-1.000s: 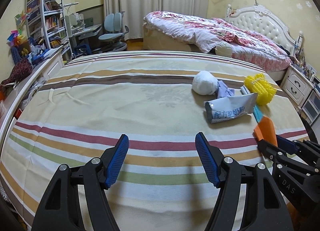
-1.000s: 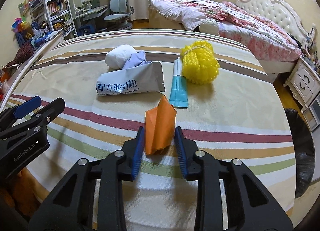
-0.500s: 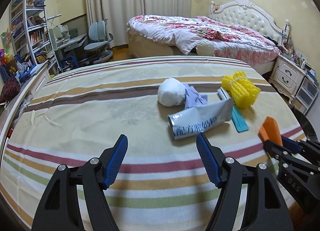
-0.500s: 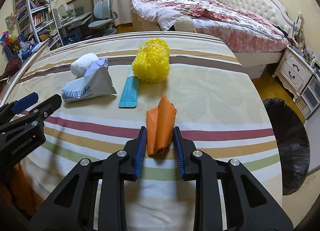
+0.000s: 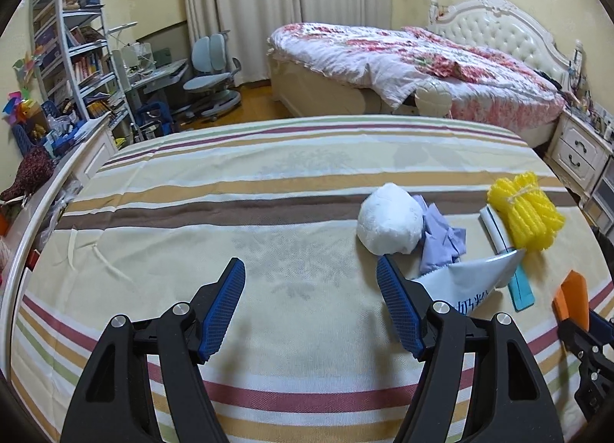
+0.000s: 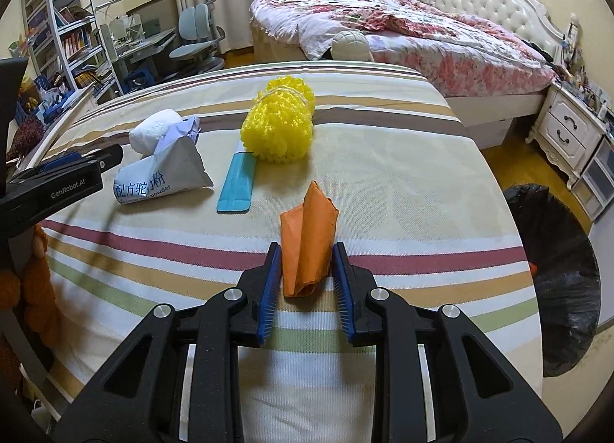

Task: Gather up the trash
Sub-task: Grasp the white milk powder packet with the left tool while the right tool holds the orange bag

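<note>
Right wrist: right claw (image 6: 307, 274) clamps orange wrapper (image 6: 309, 239); left claw (image 5: 311, 304) gapes empty.

Two claw-mounted fisheyes, angled down close over striped bedspread (image 5: 307, 182) (shared)

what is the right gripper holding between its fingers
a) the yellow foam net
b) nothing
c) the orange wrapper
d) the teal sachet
c: in the right wrist view the right gripper has its fingers pressed on either side of the orange wrapper, while the yellow foam net and the teal sachet lie apart on the striped bedsheet.
</note>
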Action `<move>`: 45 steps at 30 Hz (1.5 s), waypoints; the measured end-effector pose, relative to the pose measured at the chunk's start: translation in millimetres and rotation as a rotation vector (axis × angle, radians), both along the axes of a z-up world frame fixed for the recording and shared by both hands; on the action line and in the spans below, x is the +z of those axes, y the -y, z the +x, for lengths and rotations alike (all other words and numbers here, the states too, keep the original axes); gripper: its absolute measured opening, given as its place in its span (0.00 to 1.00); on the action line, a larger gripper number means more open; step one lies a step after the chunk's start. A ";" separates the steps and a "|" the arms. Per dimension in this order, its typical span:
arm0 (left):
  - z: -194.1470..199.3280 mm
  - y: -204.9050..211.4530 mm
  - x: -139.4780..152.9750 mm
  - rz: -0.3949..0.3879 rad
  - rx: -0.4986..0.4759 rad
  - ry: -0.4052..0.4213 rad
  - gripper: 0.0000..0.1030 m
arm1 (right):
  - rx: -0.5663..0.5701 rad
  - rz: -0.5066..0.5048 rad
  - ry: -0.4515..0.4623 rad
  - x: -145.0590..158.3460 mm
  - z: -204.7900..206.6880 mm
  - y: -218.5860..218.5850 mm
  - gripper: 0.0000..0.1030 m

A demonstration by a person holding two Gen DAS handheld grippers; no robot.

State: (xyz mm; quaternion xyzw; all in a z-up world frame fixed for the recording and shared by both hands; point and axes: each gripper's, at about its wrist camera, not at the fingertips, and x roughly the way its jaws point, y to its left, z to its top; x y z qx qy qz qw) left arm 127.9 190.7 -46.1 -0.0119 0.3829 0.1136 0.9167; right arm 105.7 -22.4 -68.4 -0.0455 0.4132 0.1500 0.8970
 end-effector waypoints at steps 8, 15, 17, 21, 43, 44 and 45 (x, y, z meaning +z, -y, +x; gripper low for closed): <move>-9.2 8.0 -5.6 -0.036 -0.070 -0.049 0.67 | -0.003 0.003 -0.001 -0.1 1.4 1.4 0.26; -23.4 24.1 -8.4 -0.050 -0.130 -0.068 0.67 | -0.036 -0.001 0.001 -0.7 5.1 12.2 0.26; -26.9 30.9 -9.5 -0.055 -0.151 -0.076 0.67 | -0.047 0.001 0.001 -1.0 6.2 16.9 0.26; -32.5 35.4 -6.5 -0.050 -0.151 -0.064 0.67 | -0.059 0.005 0.002 0.1 7.4 23.3 0.26; -9.6 70.1 8.0 -0.089 -0.200 -0.030 0.67 | -0.092 0.039 -0.007 -0.4 14.4 48.7 0.26; -6.4 71.9 5.1 -0.090 -0.200 -0.034 0.67 | -0.092 0.040 -0.007 -0.4 14.5 48.7 0.26; -3.8 73.5 2.1 -0.088 -0.199 -0.038 0.67 | -0.090 0.041 -0.007 -0.5 14.5 48.8 0.26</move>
